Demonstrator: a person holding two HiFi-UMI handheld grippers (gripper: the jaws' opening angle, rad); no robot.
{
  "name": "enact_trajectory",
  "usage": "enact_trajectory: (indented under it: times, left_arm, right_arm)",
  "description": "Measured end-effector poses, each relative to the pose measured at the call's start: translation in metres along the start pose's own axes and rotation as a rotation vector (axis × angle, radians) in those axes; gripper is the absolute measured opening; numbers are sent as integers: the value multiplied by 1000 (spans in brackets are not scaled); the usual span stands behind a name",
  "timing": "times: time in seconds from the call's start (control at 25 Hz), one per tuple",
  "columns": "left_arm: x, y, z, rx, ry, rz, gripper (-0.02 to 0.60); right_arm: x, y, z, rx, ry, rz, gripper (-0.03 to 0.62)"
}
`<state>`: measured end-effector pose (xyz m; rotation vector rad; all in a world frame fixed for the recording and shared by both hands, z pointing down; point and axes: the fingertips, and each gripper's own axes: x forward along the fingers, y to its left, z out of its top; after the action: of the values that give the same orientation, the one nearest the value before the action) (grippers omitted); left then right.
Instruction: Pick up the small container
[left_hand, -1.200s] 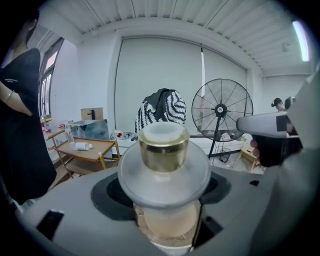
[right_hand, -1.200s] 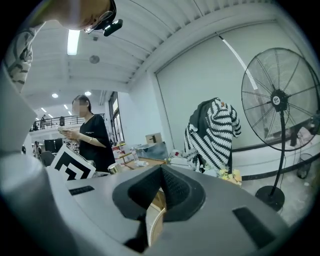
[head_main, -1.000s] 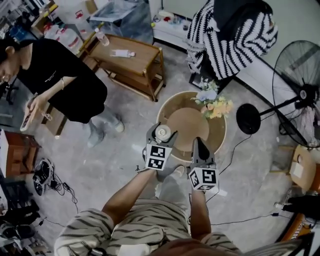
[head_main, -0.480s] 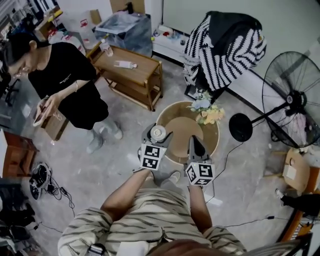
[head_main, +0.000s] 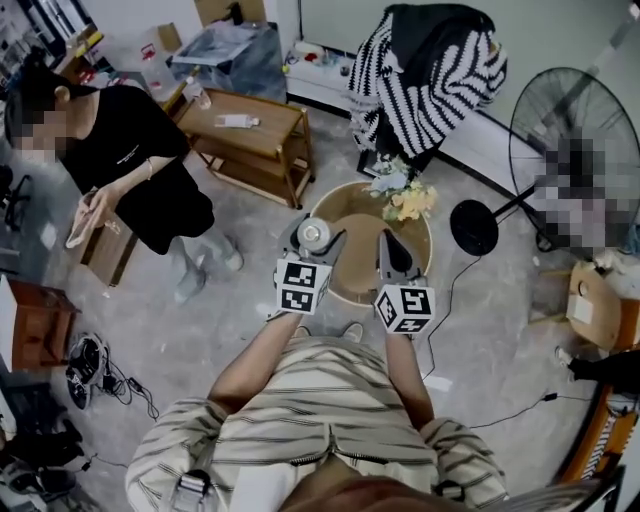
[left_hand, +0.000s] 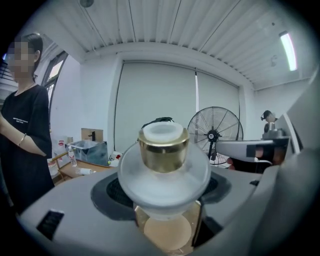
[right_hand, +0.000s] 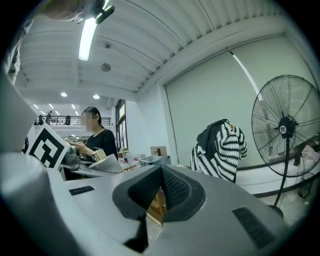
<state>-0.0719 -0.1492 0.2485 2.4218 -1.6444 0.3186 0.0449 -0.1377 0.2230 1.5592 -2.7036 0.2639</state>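
The small container (head_main: 313, 234) is a frosted jar with a gold band and a white lid. It sits between the jaws of my left gripper (head_main: 313, 243), lifted above the left edge of the round wooden table (head_main: 352, 292). In the left gripper view the container (left_hand: 164, 165) fills the middle, and the left gripper (left_hand: 164, 202) is shut on its frosted body. My right gripper (head_main: 389, 248) hovers to the right over the same table. In the right gripper view the right gripper (right_hand: 161, 192) has its pads pressed together with nothing between them.
A bunch of flowers (head_main: 397, 196) stands at the table's far side. A person in black (head_main: 120, 170) stands at the left near a wooden trolley (head_main: 250, 140). A standing fan (head_main: 570, 150) and its base (head_main: 474, 227) are at the right, and a striped garment (head_main: 425, 70) hangs behind.
The head view has drifted, so the table and the room sit higher and further left in the picture. Both grippers keep their pose, and the container stays in the left one.
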Motion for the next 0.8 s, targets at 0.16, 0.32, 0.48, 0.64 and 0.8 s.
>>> enact_trajectory:
  times: [0.16,0.32,0.48,0.64,0.8]
  left_arm:
    - [-1,-4,7,8,-11,-7,330]
    - [-2,-7,10,9,-29,-12,330]
    - [1,-9,13,13,-38,-15,330]
    - [2,-12,21,25,-62,-20,330]
    - [3,-18,18,34,-60,-29,330]
  right_arm:
    - [-2,0,6,-21,-11,0,9]
    - [-4,-1,8,-27,-22,-4,9]
    - [-7,-8,15,-25,-39,-11,9]
    - [-8,-13,20,-24,-47,-18,9]
    - [-11,-16,16,-16,-36,-24,9]
